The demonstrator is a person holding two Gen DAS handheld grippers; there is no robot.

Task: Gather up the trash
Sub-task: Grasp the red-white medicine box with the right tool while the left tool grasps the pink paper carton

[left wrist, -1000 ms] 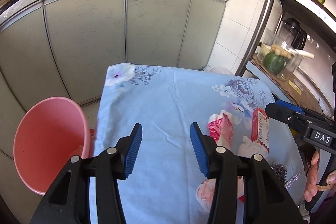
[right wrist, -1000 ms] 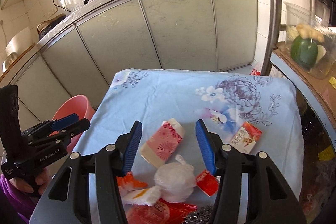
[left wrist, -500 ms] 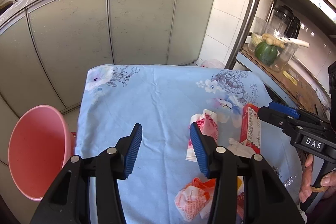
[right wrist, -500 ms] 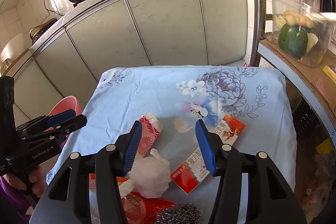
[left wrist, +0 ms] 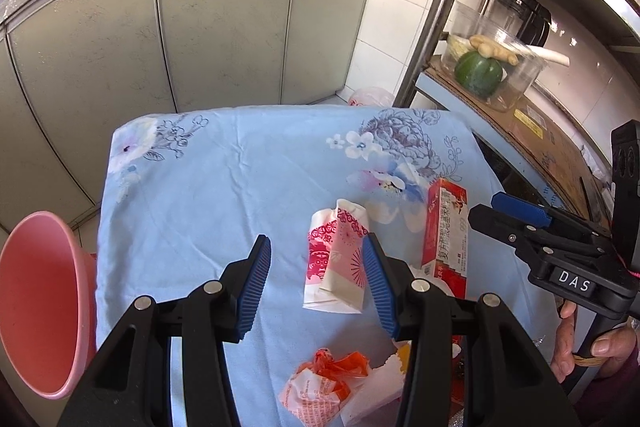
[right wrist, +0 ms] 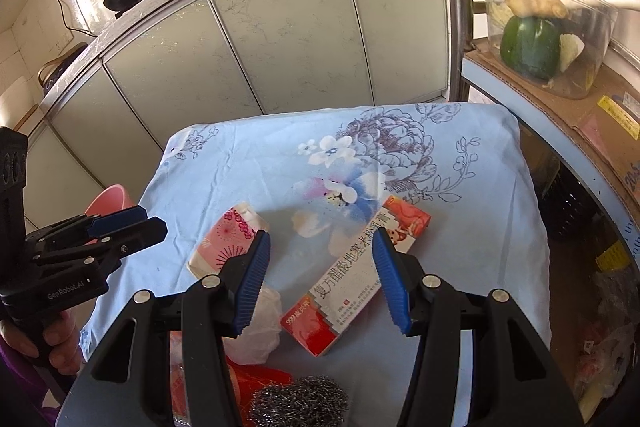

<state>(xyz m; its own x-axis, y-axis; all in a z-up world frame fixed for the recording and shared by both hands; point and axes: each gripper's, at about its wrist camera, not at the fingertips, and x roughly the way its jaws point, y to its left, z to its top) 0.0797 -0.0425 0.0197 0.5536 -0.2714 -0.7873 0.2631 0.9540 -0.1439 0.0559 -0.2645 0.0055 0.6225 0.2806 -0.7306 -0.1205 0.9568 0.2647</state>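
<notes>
Both tongs stand wide and hold nothing. The left gripper [left wrist: 316,279] hovers over the pink tissue pack [left wrist: 338,259], the right gripper [right wrist: 320,277] over the red-and-white medicine box [right wrist: 356,275], both near the tabletop's [left wrist: 240,167] near edge. The far half lies bare; the pink bin [left wrist: 36,307] stands off the left edge.

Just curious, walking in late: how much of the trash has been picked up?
Nothing looks collected: the pink bin appears empty. Both the left gripper and right gripper are open, holding nothing. The pink tissue pack, red medicine box, white wad, orange wrapper and steel scourer remain.
</notes>
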